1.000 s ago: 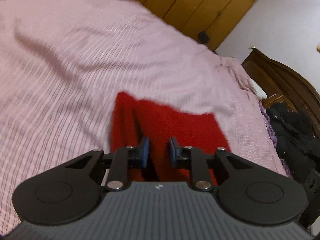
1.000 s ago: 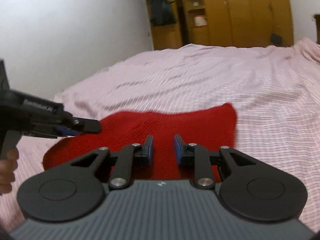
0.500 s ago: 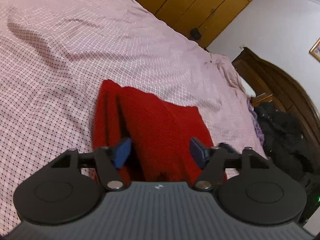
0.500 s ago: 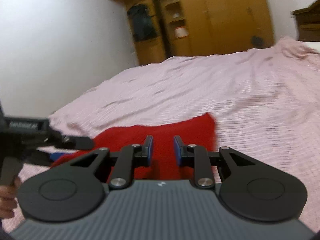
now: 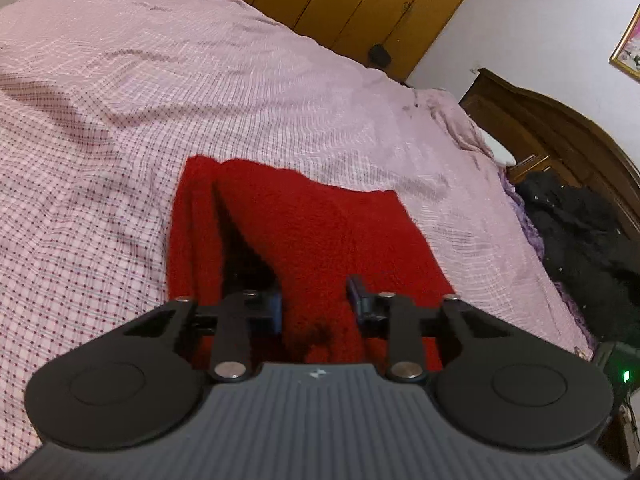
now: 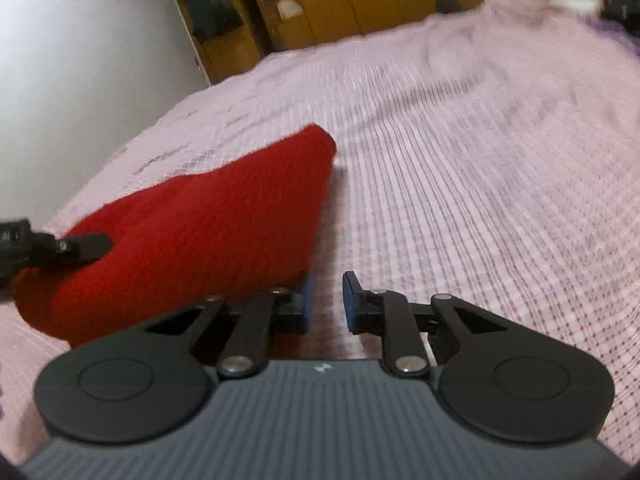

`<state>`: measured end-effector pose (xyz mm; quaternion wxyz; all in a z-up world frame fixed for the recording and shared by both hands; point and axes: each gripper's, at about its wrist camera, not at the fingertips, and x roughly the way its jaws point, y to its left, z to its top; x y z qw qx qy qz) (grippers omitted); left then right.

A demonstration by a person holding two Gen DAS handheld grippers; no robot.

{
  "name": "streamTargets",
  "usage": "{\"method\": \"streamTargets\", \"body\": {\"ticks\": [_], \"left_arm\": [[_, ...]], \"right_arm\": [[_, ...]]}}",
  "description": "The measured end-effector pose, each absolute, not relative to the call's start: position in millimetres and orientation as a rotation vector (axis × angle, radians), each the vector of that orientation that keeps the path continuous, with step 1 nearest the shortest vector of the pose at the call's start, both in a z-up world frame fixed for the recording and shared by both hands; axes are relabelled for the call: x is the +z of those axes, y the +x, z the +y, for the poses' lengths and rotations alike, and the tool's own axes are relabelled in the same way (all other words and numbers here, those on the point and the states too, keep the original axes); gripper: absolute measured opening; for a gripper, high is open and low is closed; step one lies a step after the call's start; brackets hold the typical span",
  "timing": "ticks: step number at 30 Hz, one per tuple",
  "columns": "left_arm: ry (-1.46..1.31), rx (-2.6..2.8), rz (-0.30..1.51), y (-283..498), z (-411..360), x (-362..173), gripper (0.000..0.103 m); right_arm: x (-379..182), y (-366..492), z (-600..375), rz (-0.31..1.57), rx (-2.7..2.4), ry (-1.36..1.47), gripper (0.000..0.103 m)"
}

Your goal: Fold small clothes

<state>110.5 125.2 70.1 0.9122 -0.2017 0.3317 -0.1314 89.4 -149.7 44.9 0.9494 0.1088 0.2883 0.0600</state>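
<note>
Two grippers in view, both with jaws parted. Left gripper [image 5: 314,304]: moderate gap between the blue pads, a raised fold of the red knit garment [image 5: 316,232] sits between them, but whether the pads actually pinch the cloth I cannot tell. Left pad sits against a dark gap between garment layers; right pad lies over the top layer. Right gripper [image 6: 326,302]: narrow gap, nothing between the pads, only bedspread [image 6: 460,168] showing through. Its left finger [image 6: 298,308] is just at the near corner of the garment [image 6: 192,232]; contact unclear, frame is motion-blurred.

Garment lies on the pink checked bedspread [image 5: 120,140], folded into a rough rectangle with a thinner strip of layers showing along its left edge in the left wrist view. In the right wrist view it looks puffed up, tapering to a far corner, with the left gripper's fingertip [image 6: 86,246] touching its left side.

Beyond: wooden wardrobe [image 5: 360,4] past the far edge of the bed, dark wooden headboard [image 5: 560,132] at right, dark pile of clothing [image 5: 580,232] beside the bed.
</note>
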Motion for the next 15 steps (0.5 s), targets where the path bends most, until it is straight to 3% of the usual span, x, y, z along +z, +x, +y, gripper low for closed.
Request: {"method": "streamTargets", "body": {"ticks": [2,5,8,15], "left_arm": [[-0.399,-0.252,0.641,107,130,81,0.03],[-0.373,-0.222,0.602,106,141,94,0.03],[-0.35,-0.192,0.684,115,145,80,0.03],[-0.343,-0.156,0.717,113,145,59,0.041]], "right_arm": [[58,90,-136,0.563,0.179,0.194,0.005],[70,95,-114,0.552,0.16,0.077,0.005],[62,99,-104,0.571,0.14,0.038,0.005],[52,92,-136,0.643,0.165,0.159,0.006]]}}
